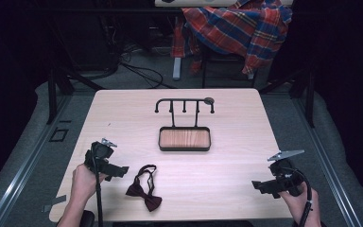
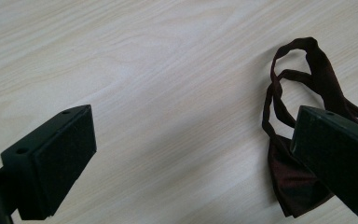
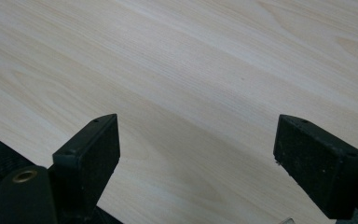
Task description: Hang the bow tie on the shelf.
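A pale wooden table seen from above, with a person's two hands coming in from the near edge, each holding a black two-jaw gripper. The left gripper hovers at the near left with its jaws standing wide apart and nothing between them. Just to its right, a dark maroon bow tie lies flat on the table near the front edge, its thin strap looped toward the far side. In the left gripper view the bow tie sits partly behind the right-hand jaw, off the gap's centre. The right gripper is well apart at the near right, jaws equally wide and empty over bare wood. Farther back, at the table's middle, stands a small black rack with hooks above a wood-lined tray. Likely risks: closing now would probably miss the tie or pinch only the loose strap, so the bow dangles and swings; the soft fabric may slide on the smooth table, and a thin strap could slip off a hook.
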Demonstrator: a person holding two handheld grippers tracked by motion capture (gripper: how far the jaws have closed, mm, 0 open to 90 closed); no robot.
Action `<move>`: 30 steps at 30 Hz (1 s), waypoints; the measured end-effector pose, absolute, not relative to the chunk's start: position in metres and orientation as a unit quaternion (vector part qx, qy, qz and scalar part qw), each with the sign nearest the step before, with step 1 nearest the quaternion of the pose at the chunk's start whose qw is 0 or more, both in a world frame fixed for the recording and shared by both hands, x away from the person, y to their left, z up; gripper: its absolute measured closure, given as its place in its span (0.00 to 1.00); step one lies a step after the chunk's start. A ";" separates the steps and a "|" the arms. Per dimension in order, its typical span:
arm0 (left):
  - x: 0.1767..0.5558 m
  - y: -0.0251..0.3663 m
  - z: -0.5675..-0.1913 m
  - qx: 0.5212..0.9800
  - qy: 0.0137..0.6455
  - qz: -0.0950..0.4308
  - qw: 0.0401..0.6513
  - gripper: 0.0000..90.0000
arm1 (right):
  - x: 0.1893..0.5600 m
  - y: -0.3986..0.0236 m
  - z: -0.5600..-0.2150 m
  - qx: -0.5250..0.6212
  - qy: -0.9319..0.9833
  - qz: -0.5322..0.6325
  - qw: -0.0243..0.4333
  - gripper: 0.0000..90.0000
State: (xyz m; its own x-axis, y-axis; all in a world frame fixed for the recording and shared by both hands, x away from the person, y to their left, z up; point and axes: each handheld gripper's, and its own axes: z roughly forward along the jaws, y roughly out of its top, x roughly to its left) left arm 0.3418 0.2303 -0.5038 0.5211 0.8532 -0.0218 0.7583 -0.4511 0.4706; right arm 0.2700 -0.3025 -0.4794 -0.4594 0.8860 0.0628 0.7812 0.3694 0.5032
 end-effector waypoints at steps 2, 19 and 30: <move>0.342 0.231 -0.504 0.844 0.478 0.110 0.216 0.00 | 0.270 -0.302 -0.480 0.507 0.821 0.240 0.108 0.16; 0.349 0.216 -0.507 0.846 0.474 0.109 0.217 0.00 | 0.272 -0.299 -0.482 0.507 0.823 0.235 0.099 0.16; 0.356 0.202 -0.511 0.855 0.460 0.105 0.215 0.00 | 0.273 -0.298 -0.483 0.507 0.827 0.223 0.097 0.16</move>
State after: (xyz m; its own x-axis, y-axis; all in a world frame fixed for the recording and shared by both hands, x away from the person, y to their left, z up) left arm 0.3560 0.2020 -0.5108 0.5546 0.8319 -0.0184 0.7413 -0.4838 0.4652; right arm 0.2733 -0.2985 -0.4834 -0.4675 0.8815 0.0658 0.7948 0.3865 0.4678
